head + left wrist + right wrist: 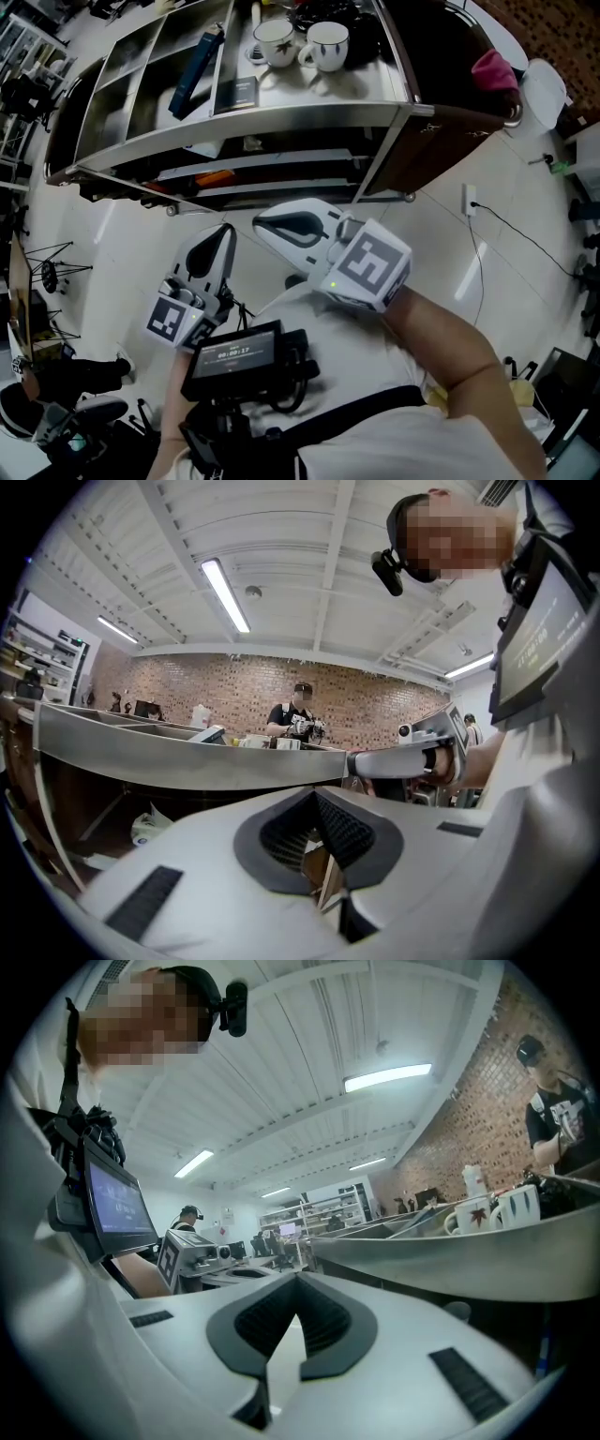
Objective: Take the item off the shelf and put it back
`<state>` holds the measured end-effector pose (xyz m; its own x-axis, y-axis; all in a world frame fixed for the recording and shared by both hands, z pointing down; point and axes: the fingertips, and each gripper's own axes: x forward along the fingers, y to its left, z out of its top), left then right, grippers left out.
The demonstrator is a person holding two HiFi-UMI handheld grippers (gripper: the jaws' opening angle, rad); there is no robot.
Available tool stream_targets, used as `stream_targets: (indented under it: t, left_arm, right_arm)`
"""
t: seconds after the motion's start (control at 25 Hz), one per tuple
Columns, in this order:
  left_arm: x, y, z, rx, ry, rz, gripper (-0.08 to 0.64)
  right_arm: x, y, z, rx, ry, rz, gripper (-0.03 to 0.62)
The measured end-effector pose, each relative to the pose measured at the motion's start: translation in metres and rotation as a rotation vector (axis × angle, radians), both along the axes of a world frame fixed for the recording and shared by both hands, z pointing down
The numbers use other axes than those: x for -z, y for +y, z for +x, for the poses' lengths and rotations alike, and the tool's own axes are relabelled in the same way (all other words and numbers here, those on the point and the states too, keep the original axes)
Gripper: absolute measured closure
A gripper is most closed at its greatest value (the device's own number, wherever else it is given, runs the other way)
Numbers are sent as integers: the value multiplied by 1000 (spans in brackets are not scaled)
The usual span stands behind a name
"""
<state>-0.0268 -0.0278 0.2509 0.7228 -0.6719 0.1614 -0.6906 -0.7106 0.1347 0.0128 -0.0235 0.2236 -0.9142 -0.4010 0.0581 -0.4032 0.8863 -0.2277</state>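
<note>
A steel shelf cart (281, 117) stands ahead of me. On its top sit two white mugs (327, 45) (275, 42), a long blue item (195, 73) leaning in a compartment, and a dark booklet (242, 91). My left gripper (225, 232) and right gripper (259, 223) hover side by side below the cart's front edge, both shut with nothing in them. The right gripper view shows the mugs (497, 1209) on the shelf rim at the right and its own shut gripper (298, 1290). In the left gripper view, its shut gripper (316, 803) faces the shelf edge (187, 757).
Lower shelves hold flat items, one of them orange (214, 178). A pink cloth (494, 70) and a white container (544, 89) sit at the right. A socket (466, 199) with a cable lies on the tiled floor. A chest screen (239, 356) hangs below the grippers. A person (300, 714) stands behind the cart.
</note>
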Motion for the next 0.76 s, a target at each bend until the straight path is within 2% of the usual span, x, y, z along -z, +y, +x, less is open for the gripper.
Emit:
stream_targets:
  t: [0.36, 0.56, 0.76]
  left_arm:
    - [-1, 2, 2, -5, -1, 5, 568]
    - [-2, 5, 2, -9, -7, 6, 568]
    - [0, 7, 3, -14, -7, 11, 568]
  right_arm:
    - [-2, 3, -1, 9, -2, -25, 591]
    - [-7, 1, -2, -5, -10, 15, 591]
    - [-4, 4, -3, -1, -18, 9, 591]
